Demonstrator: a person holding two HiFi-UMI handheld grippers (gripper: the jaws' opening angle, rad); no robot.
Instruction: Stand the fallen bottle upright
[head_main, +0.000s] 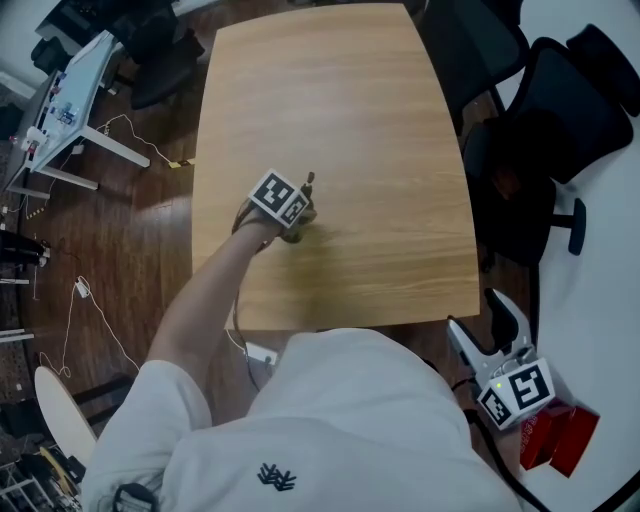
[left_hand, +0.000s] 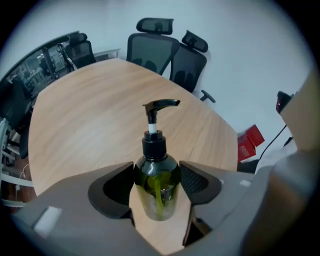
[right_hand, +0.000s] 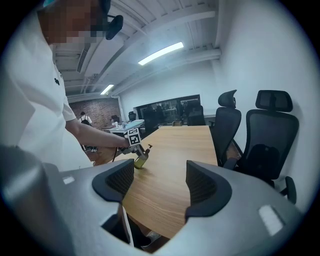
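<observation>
Closest to the person, off the near right corner of the surface (head_main: 380, 150), the right gripper (head_main: 482, 325) hangs with its jaws spread and nothing between them; it plays no part at this moment. Further out, over the near left part of the pale wooden surface, the left gripper (left_hand: 157, 186) pinches a dark green pump bottle (left_hand: 156, 172) by its rounded body, one jaw pad pressed to each side. The black pump head points up and away. From the right gripper view the bottle (right_hand: 141, 160) is at the surface and close to vertical, leaning a little; whether its base sits flat cannot be told. Judging by this, the task is at its closing step: the bottle is raised and being settled on its base. The next move calls for squaring it until it stands true, then parting the jaws gently and drawing the left gripper straight back, so that neither pad drags the bottle over again. Beyond lies bare wood, and past the far edge stand black office chairs (left_hand: 150, 47).
</observation>
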